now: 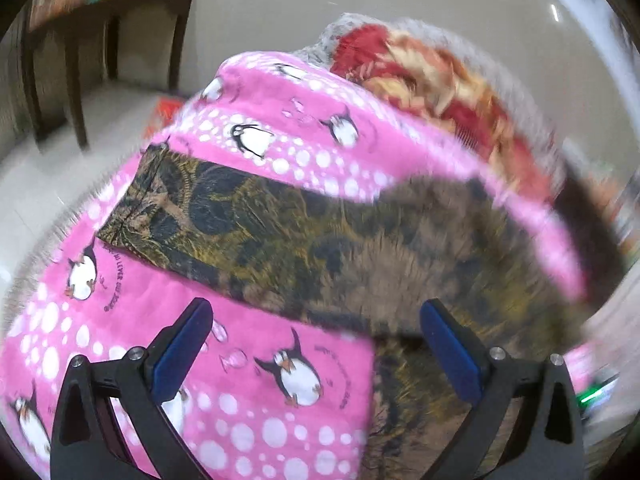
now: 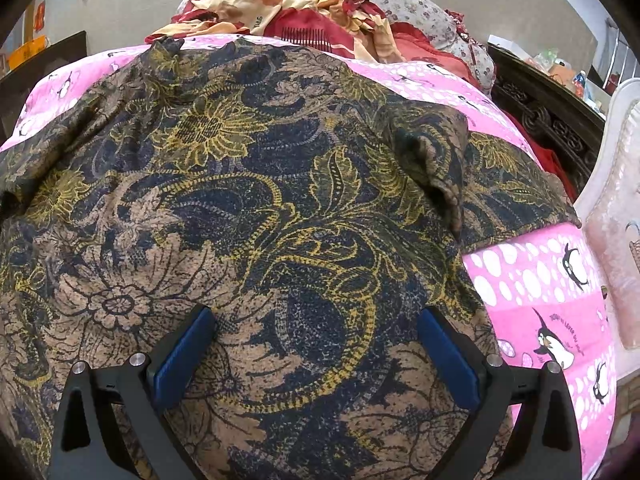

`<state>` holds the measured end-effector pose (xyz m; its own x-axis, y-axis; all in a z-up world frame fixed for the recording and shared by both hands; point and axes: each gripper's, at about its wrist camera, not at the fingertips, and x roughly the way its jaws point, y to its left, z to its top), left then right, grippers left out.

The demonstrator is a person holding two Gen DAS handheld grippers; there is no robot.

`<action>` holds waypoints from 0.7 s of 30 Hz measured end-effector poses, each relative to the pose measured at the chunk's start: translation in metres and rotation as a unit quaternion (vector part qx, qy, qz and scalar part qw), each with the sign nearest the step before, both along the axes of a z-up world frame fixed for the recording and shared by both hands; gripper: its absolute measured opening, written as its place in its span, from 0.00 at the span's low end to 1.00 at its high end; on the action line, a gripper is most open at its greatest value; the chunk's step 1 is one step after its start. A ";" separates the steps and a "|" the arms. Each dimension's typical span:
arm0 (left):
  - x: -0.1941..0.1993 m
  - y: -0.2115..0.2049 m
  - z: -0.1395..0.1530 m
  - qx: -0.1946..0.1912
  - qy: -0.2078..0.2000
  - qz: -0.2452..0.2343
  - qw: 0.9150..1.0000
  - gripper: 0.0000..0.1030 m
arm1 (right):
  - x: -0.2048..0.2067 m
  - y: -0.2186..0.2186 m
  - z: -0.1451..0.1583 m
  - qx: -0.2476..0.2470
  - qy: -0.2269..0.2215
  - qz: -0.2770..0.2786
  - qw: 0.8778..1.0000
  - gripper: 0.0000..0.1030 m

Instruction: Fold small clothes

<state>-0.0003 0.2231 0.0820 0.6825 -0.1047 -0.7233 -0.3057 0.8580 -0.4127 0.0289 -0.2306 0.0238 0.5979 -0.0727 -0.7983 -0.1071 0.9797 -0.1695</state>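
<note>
Evidently caught at the opening step, with the patterned garment (image 1: 280, 232) laid flat on the bed's pink penguin blanket (image 1: 260, 400) and no fold yet made.

Noted, furthest left, a dark table (image 1: 100, 40) standing on the floor, well apart from the bed. Found the left gripper (image 1: 316, 308) above bare blanket near the bed's left edge, jaws spread wide and holding nothing, just beside the garment's near hem. Saw the garment's narrow end (image 1: 132, 208) reaching toward that left edge, flat and open to a pinch. Blurred on that view's right side, so left unjudged there.

Found the right gripper (image 2: 316, 314) over the garment's middle (image 2: 280, 200), jaws likewise spread and empty. Picked out a raised flap (image 2: 432, 168) to the right of it, probably a sleeve.

Judged the next move to call for both grippers to close on matching edges, then carry them across.

Marked crumpled red and cream cloth (image 2: 312, 12) crowding the far edge, a strip of free blanket (image 2: 540, 280) along the right edge, and a carved dark bed frame (image 2: 540, 116) beyond it.
</note>
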 end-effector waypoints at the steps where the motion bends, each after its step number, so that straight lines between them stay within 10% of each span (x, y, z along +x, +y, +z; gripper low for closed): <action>1: -0.003 0.026 0.000 -0.049 -0.009 0.015 0.999 1.00 | 0.000 0.000 0.000 0.000 0.000 0.000 1.000 1.00; 5: -0.013 0.117 -0.031 -0.228 -0.011 0.083 0.970 0.82 | 0.000 0.001 0.000 0.001 0.000 -0.001 1.000 1.00; 10: -0.012 0.148 -0.076 -0.322 0.007 0.101 0.942 0.60 | 0.005 0.002 -0.003 -0.001 0.002 -0.003 1.000 1.00; 21: 0.003 0.164 -0.087 -0.283 -0.018 0.140 0.949 0.51 | 0.009 0.000 -0.003 0.012 0.003 -0.003 1.000 1.00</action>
